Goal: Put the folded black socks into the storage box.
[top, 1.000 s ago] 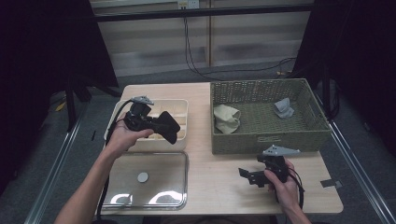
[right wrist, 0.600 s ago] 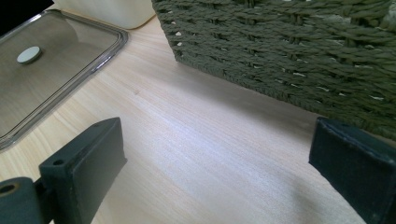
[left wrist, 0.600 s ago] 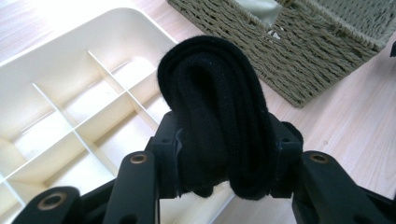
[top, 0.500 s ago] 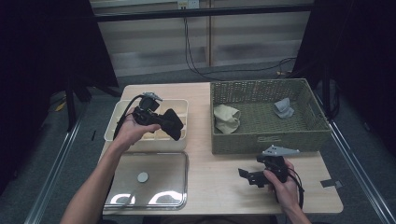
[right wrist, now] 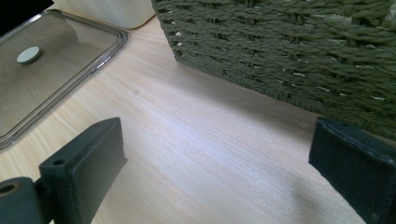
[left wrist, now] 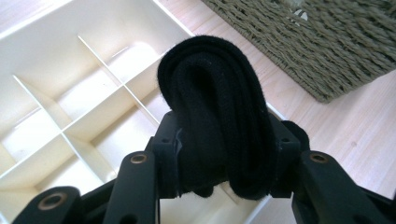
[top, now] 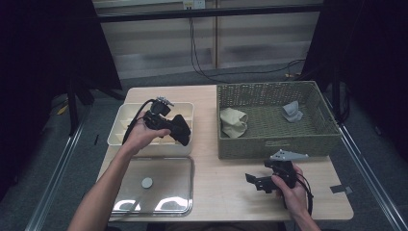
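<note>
My left gripper (top: 177,131) is shut on a folded black sock (top: 181,129) and holds it over the right side of the cream divided box (top: 126,120). In the left gripper view the black sock (left wrist: 215,107) bulges up between the jaws, above the box's cells (left wrist: 70,88). My right gripper (top: 254,182) rests low over the table in front of the green wicker basket (top: 269,144), open with nothing between its fingers (right wrist: 88,163).
The basket holds a beige folded cloth (top: 233,121) and a grey one (top: 292,111). A clear lid (top: 159,185) with a small round knob (top: 146,182) lies at the front left. Bare wood (right wrist: 187,140) lies between lid and basket.
My left gripper has carried the black sock a little forward and right over the divided box. The right gripper has stayed where it was.
</note>
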{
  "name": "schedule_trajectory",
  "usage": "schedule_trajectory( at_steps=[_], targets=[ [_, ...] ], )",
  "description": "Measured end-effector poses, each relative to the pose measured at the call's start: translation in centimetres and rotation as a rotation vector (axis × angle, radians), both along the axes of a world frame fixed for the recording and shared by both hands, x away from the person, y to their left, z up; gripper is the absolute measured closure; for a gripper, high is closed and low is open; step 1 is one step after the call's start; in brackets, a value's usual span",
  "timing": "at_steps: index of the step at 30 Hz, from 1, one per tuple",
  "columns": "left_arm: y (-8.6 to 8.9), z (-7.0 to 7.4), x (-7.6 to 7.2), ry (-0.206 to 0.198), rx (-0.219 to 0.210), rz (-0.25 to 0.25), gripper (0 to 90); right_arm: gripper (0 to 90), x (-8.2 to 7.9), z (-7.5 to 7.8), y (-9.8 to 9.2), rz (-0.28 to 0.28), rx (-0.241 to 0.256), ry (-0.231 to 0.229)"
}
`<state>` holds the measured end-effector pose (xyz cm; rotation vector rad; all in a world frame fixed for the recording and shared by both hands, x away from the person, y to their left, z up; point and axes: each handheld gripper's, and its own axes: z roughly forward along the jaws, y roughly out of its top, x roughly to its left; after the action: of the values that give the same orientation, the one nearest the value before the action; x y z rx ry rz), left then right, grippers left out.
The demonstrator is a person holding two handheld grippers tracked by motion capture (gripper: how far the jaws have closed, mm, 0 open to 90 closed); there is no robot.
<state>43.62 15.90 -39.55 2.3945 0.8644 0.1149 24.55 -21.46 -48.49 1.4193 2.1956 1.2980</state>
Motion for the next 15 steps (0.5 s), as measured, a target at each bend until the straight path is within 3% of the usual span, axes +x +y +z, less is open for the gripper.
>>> schedule_trajectory(
  at_steps=[4, 10, 15],
  targets=[
    [-0.3, -0.4, -0.1, 0.021, 0.016, -0.023, 57.7, 3.2, 0.0, 0.0, 0.0, 0.0, 0.0, 0.003],
    [-0.5, -0.8, -0.3, 0.088, 0.057, -0.055, 58.7, 3.4, 0.2, -0.1, 0.1, 0.002, -0.006, 0.004],
    [-0.6, -1.4, -0.2, 0.107, 0.042, -0.038, 59.0, 3.4, 0.2, -0.2, 0.2, 0.001, -0.005, 0.004]
  ],
)
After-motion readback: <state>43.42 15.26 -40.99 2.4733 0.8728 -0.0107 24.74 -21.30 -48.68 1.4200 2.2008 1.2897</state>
